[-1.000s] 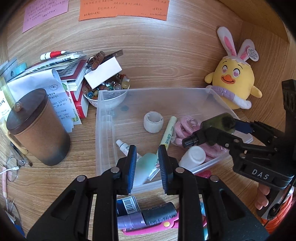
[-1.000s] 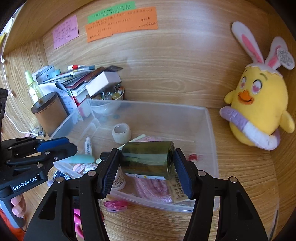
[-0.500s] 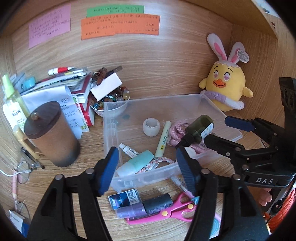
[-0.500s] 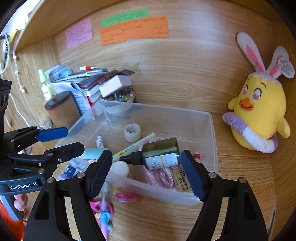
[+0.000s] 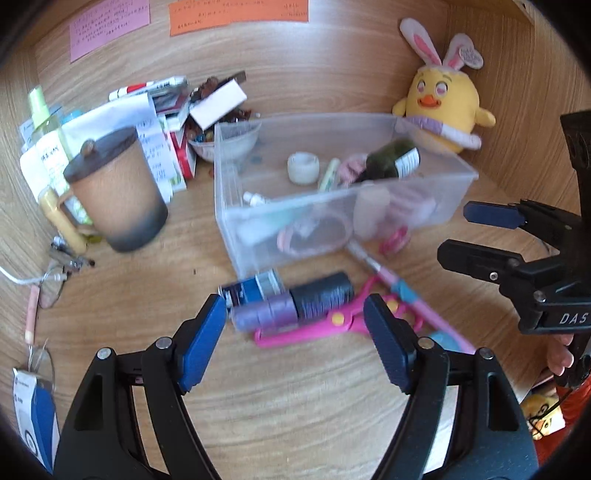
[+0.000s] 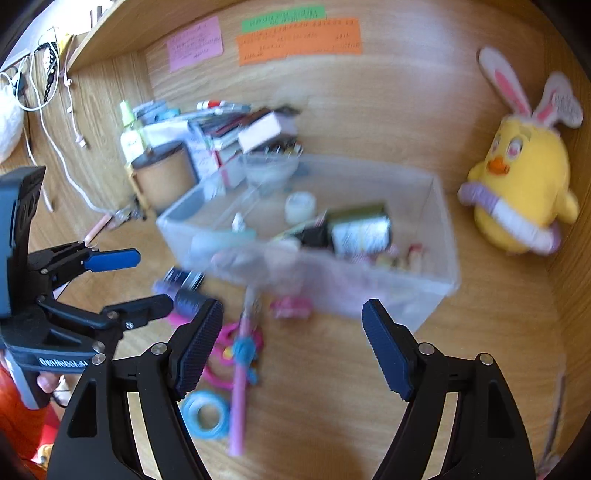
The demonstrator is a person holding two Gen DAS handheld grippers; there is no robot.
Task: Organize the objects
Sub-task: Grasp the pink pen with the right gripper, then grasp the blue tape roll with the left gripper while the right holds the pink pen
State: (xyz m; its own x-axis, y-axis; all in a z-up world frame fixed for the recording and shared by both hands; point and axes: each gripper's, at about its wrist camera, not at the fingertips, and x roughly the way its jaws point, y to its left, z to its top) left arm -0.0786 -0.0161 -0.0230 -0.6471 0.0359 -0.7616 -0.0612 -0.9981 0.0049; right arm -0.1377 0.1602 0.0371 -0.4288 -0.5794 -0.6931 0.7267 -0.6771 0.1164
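Released since a second ago, the green bottle [image 6: 356, 229] lies in the clear bin [image 6: 436, 236], beyond the empty, parted right gripper [image 6: 291, 347]; left gripper [image 5: 295, 343] opening, empty.

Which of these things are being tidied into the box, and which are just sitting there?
For tidying:
box
green bottle, already in the box
scissors
purple tube
black tube
pink pen
tape ring

Just sitting there:
chick toy
brown cup
paper pile
wall notes
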